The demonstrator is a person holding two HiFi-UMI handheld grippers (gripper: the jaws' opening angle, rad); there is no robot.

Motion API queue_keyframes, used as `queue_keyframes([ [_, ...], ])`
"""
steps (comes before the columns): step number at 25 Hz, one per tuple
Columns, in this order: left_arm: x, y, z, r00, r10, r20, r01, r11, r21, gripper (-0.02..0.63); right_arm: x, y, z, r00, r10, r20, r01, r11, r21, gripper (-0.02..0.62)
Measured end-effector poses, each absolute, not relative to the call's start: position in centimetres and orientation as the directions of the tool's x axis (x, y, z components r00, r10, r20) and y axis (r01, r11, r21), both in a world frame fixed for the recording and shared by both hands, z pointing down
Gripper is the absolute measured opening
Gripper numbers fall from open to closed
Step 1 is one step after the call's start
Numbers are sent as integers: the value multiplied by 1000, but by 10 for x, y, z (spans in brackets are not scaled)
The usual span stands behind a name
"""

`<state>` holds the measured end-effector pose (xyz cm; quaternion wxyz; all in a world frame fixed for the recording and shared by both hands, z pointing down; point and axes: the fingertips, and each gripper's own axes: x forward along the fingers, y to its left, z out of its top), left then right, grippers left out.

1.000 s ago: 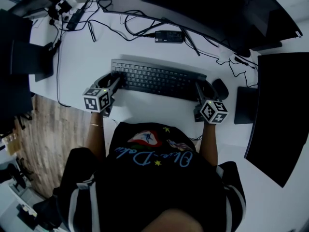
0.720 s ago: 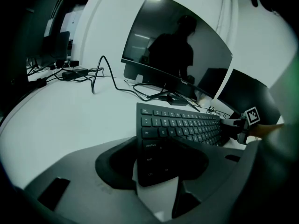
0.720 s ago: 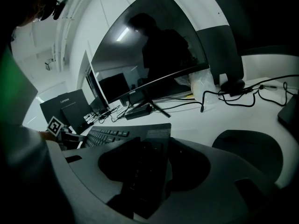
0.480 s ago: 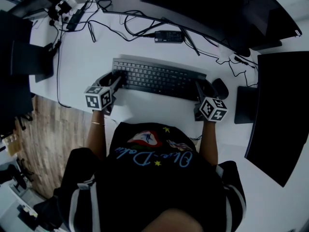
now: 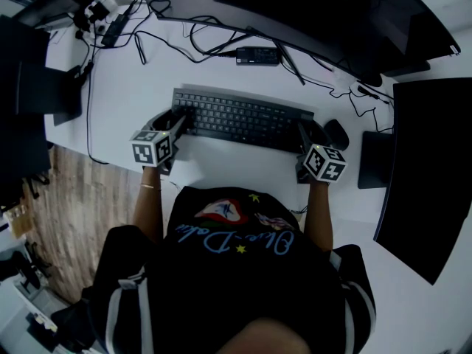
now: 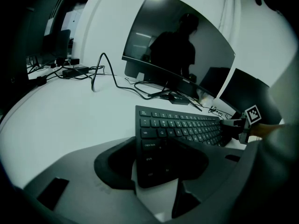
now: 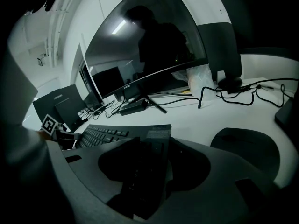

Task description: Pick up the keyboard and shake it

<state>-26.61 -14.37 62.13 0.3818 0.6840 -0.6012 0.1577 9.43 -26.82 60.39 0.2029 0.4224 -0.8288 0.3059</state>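
A black keyboard [image 5: 243,118] lies across the white desk [image 5: 133,87] in front of me. At its left end is my left gripper [image 5: 181,121], and the left gripper view shows the corner with the shift and ctrl keys of the keyboard [image 6: 187,125] between the jaws of that gripper [image 6: 156,164]. My right gripper [image 5: 308,136] has the right end. In the right gripper view that end of the keyboard [image 7: 105,135] runs in between the dark jaws of this gripper [image 7: 145,167]. Both grippers look closed on the keyboard. Whether it is off the desk I cannot tell.
A black mouse [image 5: 337,133] sits just right of the right gripper, beside a dark pad [image 5: 375,161]. A curved monitor [image 5: 295,6] stands behind, with a power brick [image 5: 258,54] and cables [image 5: 177,32]. Another dark screen [image 5: 428,175] is at right. The desk's left edge drops to wooden floor [image 5: 66,198].
The keyboard and both grippers have shifted very slightly; the right marker cube has crept a little up and left in the head view. The grips look unchanged.
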Motion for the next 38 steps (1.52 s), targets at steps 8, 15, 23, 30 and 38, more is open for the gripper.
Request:
queue_keyframes([
  [8,-267,-145,623,212,-700,682,-945,32,327,189,94,-270,608,-529,-576,624,-843,441,-307,172],
  [15,-268,-145,624,195,-709,678,-952,28,303,190,95,-271,610,-504,-592,629,-856,439,-273,176],
  [23,-273,-142,614,170,-771,614,-942,55,330,190,102,-273,603,-483,-614,625,-865,446,-231,209],
  [30,-269,-138,586,163,-831,532,-943,28,331,157,119,-271,570,-451,-701,553,-892,375,-252,179],
  [38,-244,-155,522,208,-914,350,-959,-119,258,15,111,-260,524,-474,-755,454,-880,391,-268,9],
])
